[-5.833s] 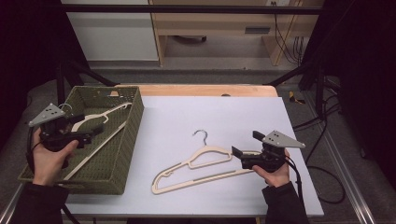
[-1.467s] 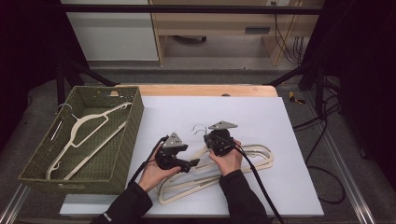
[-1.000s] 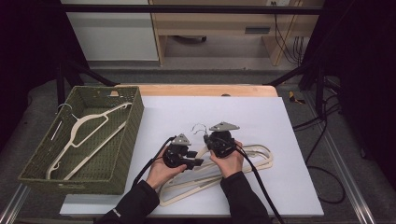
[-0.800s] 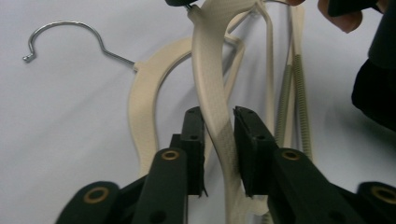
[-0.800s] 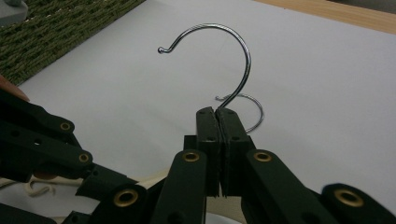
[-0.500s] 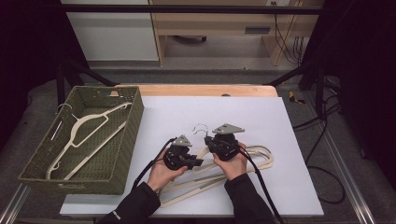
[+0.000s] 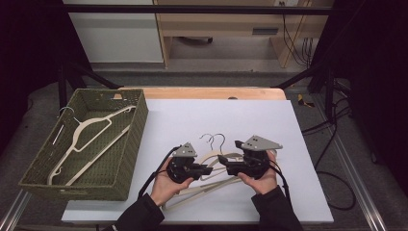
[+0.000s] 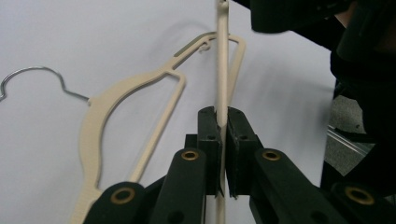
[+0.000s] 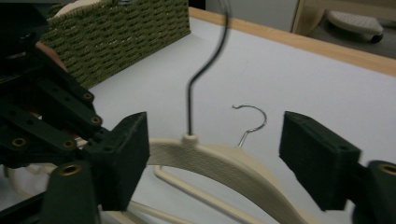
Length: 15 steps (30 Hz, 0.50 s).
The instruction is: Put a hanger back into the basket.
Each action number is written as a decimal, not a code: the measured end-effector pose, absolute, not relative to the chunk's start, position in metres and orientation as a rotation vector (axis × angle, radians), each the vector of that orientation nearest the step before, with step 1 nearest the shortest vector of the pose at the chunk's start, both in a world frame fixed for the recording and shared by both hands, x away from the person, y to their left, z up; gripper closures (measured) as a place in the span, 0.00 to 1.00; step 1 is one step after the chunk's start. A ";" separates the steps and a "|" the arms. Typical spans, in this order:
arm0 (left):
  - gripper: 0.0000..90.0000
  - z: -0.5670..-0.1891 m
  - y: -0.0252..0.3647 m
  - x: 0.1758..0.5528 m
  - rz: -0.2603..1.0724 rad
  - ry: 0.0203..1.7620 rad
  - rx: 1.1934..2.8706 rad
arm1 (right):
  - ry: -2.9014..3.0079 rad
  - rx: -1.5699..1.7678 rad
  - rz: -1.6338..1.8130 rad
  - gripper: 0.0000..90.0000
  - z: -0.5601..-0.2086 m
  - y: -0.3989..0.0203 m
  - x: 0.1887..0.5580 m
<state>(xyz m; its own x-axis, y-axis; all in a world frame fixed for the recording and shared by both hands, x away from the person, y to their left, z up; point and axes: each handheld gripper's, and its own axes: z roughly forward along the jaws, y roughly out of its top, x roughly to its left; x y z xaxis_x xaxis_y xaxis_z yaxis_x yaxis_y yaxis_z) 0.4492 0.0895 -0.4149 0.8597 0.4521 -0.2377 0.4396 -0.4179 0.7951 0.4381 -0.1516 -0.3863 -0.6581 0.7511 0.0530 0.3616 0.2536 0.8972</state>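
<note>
Moving hangers to basket [image 7: 122, 139]: one in, two left; left gripper [image 7: 204, 169] clamps top hanger [image 8: 221, 70], right gripper [image 7: 222, 161] w/ jaws just released.

Both forearms come in from the bottom of the high view in dark sleeves, and the two hands sit close together over the middle of the bench, each wrapped around the body of its claw. The left claw [image 7: 208, 169] points toward the right one, its jaws having just closed; in the left gripper view its pads [image 8: 208, 135] press flat on a thin cream hanger bar [image 8: 222, 70]. The right claw [image 7: 222, 160] points back at the left, its jaws just opened and standing wide apart, the pads [image 9: 125, 154] touching nothing.
</note>
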 end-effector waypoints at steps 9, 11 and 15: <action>0.95 -0.402 0.095 0.433 0.099 0.639 2.072 | 2.094 0.997 1.509 0.03 -0.371 -0.183 0.428; 0.95 -0.397 0.099 0.432 0.111 0.647 2.058 | 2.085 0.997 1.494 0.03 -0.370 -0.185 0.427; 0.95 -0.385 0.116 0.430 0.137 0.656 2.017 | 2.089 0.983 1.483 0.03 -0.370 -0.187 0.426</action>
